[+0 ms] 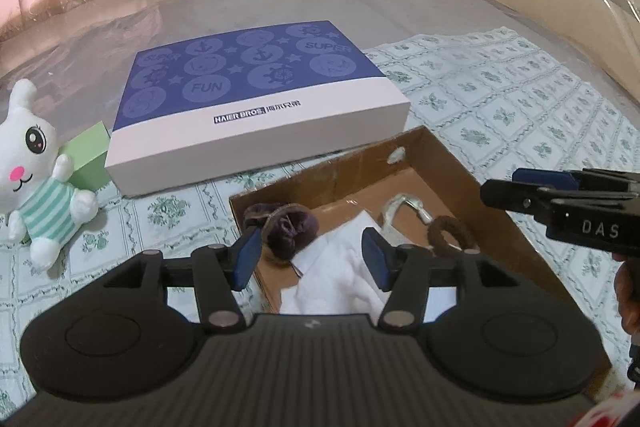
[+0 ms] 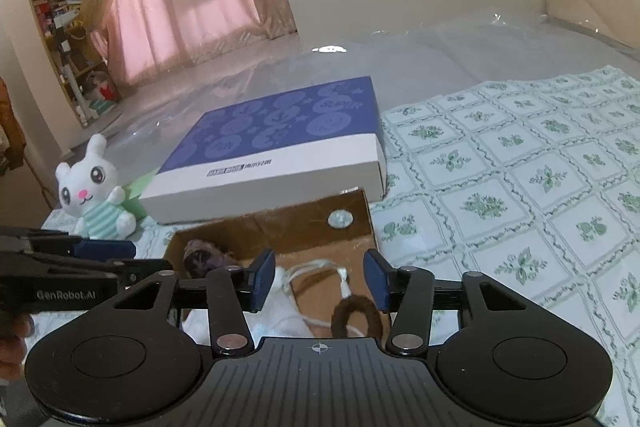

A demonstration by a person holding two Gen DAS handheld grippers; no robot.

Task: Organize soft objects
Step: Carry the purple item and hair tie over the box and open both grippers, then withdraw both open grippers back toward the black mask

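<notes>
Fingers [image 1: 372, 255] of both grippers spread, empty, above cardboard box [image 1: 452, 163] holding white cloth [image 1: 340, 267], brown hair tie [image 1: 450, 233].

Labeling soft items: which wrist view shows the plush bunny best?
Left wrist: the plush bunny sits large at the left edge, with its face, striped shirt and limbs clear, leaning on a green block. Right wrist shows it whole but smaller and farther off, with the left gripper just below it.
</notes>
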